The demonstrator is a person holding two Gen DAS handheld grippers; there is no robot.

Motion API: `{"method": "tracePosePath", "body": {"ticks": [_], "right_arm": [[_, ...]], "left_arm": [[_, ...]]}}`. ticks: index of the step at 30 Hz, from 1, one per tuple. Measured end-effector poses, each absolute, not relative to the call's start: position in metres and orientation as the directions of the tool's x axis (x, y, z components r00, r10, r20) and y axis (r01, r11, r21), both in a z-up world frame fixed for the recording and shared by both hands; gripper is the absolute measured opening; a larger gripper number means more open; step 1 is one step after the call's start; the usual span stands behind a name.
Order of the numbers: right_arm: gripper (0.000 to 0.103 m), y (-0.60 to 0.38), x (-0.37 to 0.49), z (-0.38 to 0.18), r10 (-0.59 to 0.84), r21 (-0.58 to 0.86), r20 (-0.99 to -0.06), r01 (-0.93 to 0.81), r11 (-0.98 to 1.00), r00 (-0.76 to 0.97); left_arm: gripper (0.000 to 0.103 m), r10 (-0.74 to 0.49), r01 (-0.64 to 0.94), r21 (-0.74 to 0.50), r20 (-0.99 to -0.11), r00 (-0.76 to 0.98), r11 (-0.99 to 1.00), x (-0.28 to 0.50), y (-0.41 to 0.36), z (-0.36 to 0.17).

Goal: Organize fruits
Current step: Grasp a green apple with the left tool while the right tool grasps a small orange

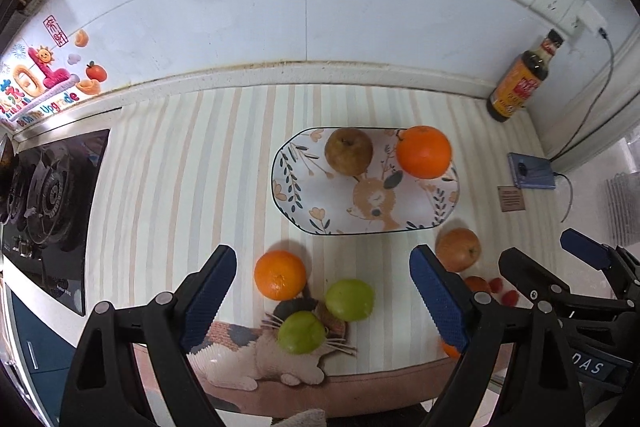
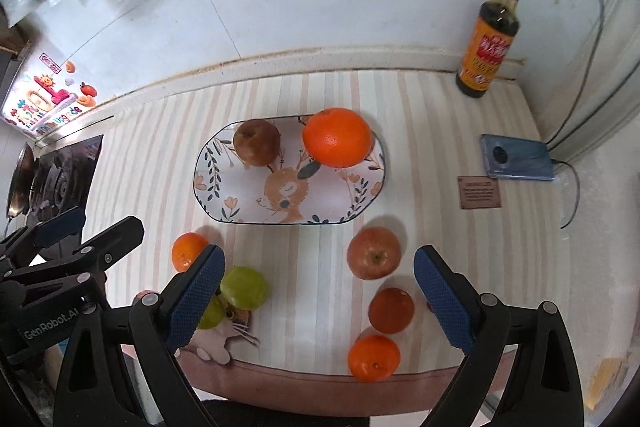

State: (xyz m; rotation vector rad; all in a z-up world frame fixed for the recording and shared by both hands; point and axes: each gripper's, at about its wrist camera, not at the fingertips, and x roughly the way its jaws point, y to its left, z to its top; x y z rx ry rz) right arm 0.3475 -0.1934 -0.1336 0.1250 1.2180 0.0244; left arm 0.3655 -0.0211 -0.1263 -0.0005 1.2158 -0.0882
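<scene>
An oval deer-patterned plate [image 1: 316, 187] [image 2: 224, 195] lies on the striped mat, bearing a brown pear [image 1: 348, 151] [image 2: 256, 143] and a big orange [image 1: 424, 151] [image 2: 336, 137]. In front of it lie a small orange [image 1: 280, 275] [image 2: 186, 251], two green fruits [image 1: 350, 299] [image 1: 302, 331] [image 2: 244, 287], a red apple [image 1: 458, 249] [image 2: 374, 253], a dark orange fruit [image 2: 391, 309] and another orange [image 2: 374, 357]. My left gripper [image 1: 324, 295] hovers open above the green fruits. My right gripper [image 2: 320, 303] hovers open above the apple's side, holding nothing.
A sauce bottle [image 1: 520, 83] [image 2: 490, 39] stands at the back right by the wall. A phone [image 1: 530, 171] [image 2: 516, 157] on a cable and a small brown card [image 2: 480, 193] lie at the right. A gas stove [image 1: 48, 195] sits left of the mat.
</scene>
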Motion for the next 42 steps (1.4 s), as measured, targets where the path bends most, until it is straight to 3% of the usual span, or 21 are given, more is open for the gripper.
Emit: {"method": "tracePosePath", "body": {"ticks": [7, 17, 19, 27, 32, 42], "right_arm": [[0.098, -0.192, 0.316, -0.104, 0.05, 0.082, -0.908, 0.06, 0.995, 0.416], [0.101, -0.207, 0.288, -0.088, 0.098, 0.163, -0.888, 0.108, 0.981, 0.45], [0.101, -0.215, 0.285, -0.099, 0.101, 0.172, -0.896, 0.129, 0.977, 0.432], [0.101, -0.25, 0.277, -0.213, 0.108, 0.153, -0.977, 0.247, 0.957, 0.185], [0.101, -0.263, 0.264, -0.287, 0.19, 0.19, -0.981, 0.331, 0.924, 0.034], [0.096, -0.265, 0.252, -0.335, 0.243, 0.208, -0.969, 0.392, 0.896, -0.039]], "left_arm": [[0.089, -0.077, 0.09, -0.046, -0.919, 0.386, 0.995, 0.34, -0.022, -0.107], [0.091, -0.079, 0.033, -0.072, -0.91, 0.406, 0.997, 0.325, 0.0, -0.105], [0.099, -0.054, 0.019, -0.05, -0.923, 0.382, 0.999, 0.325, 0.006, -0.12], [0.099, -0.006, -0.003, -0.007, -0.987, 0.162, 1.0, 0.323, 0.02, -0.215], [0.099, 0.002, 0.007, 0.002, -1.0, 0.009, 1.0, 0.324, 0.015, -0.275], [0.098, -0.024, 0.024, -0.026, -0.994, -0.111, 0.999, 0.328, -0.001, -0.325]]}}
